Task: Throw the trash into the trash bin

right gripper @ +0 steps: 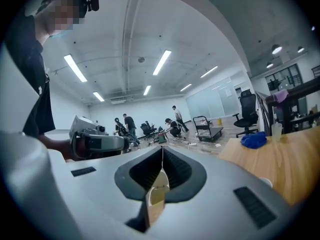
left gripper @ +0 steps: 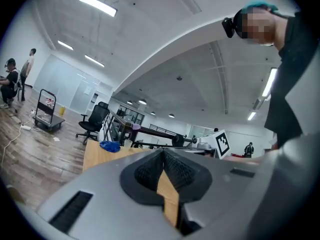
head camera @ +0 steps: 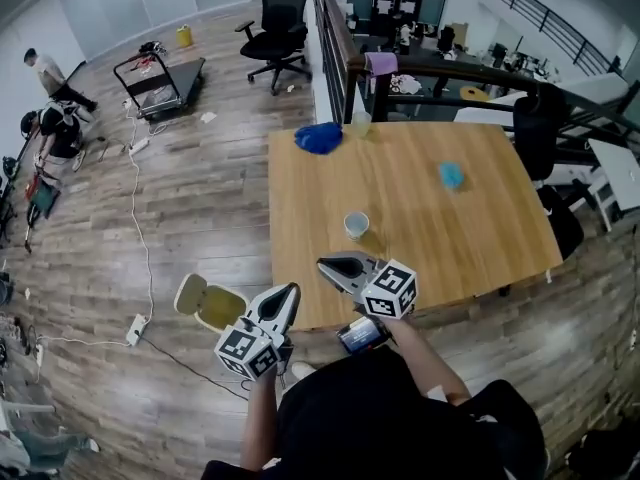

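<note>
On the wooden table (head camera: 480,243) lie a white paper cup (head camera: 356,225), a small crumpled light-blue scrap (head camera: 451,175) and a blue crumpled bag (head camera: 320,138), which also shows as the blue bag (left gripper: 110,146) and blue bag (right gripper: 254,140). A trash bin (head camera: 212,304) with its yellowish lid flipped open stands on the floor left of the table's near corner. My left gripper (head camera: 293,289) hangs between bin and table edge, shut and empty; its tips (left gripper: 163,151) meet. My right gripper (head camera: 322,263) sits over the table's near edge, short of the cup, shut with nothing in it; its tips (right gripper: 162,148) touch.
A clear cup (head camera: 360,123) stands at the table's far edge beside a railing (head camera: 330,38). An office chair (head camera: 278,28) and a cart (head camera: 160,83) stand on the wooden floor; cables (head camera: 140,228) run across it. People work at the far left (head camera: 55,118).
</note>
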Motion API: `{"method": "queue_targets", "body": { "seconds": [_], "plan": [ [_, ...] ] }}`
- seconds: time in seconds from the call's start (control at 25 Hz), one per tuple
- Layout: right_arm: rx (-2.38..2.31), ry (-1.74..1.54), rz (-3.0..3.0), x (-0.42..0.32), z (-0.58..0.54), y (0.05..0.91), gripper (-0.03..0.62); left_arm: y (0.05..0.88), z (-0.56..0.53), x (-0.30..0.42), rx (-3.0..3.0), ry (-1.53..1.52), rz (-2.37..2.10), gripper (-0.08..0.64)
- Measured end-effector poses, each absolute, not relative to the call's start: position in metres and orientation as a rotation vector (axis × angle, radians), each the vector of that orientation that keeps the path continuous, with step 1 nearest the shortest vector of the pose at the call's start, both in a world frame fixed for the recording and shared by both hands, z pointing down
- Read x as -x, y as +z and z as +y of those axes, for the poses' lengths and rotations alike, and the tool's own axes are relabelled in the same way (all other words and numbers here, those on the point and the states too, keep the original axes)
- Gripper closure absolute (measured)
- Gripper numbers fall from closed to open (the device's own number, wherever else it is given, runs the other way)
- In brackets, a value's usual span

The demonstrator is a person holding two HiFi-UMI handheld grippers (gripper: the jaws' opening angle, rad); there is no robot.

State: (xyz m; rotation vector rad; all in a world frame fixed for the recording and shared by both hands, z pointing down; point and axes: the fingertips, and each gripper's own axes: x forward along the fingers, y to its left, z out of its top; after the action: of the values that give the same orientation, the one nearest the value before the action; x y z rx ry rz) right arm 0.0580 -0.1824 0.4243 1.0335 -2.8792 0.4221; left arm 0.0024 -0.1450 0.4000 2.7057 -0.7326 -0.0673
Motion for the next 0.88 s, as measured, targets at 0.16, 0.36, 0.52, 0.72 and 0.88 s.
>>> {"method": "queue_targets", "body": {
  "seconds": [0.16, 0.36, 0.52, 0.72, 0.88],
  "plan": [
    [-1.064, 0.329, -2.767, -0.051, -0.178, 0.434, 0.594, 0.41, -0.153, 0.011, -2.673, -0.09, -0.641, 0.554],
    [-1.202, 0.382, -2.707, -0.086, -0.195, 0.431, 0.594, 0.395, -0.167, -0.008, -2.702, -0.096, -0.578, 0.554],
    [-1.25, 0.366, -2.694, -0.101, -0.219, 0.426, 0.594, 0.399, -0.183, -0.016, -2.682, -0.053, -0.584, 0.554],
    [-1.335, 0.431, -2.596, -0.129, -0.244, 0.461, 0.593, 0.417, -0.196, -0.017, -2.647, 0.021, -0.607, 0.554],
    [-1.377, 0.386, -2.417, -0.167, -0.262, 0.503, 0.592, 0.42, -0.199, -0.026, -2.655, 0.023, -0.547, 0.554]
  ]
}}
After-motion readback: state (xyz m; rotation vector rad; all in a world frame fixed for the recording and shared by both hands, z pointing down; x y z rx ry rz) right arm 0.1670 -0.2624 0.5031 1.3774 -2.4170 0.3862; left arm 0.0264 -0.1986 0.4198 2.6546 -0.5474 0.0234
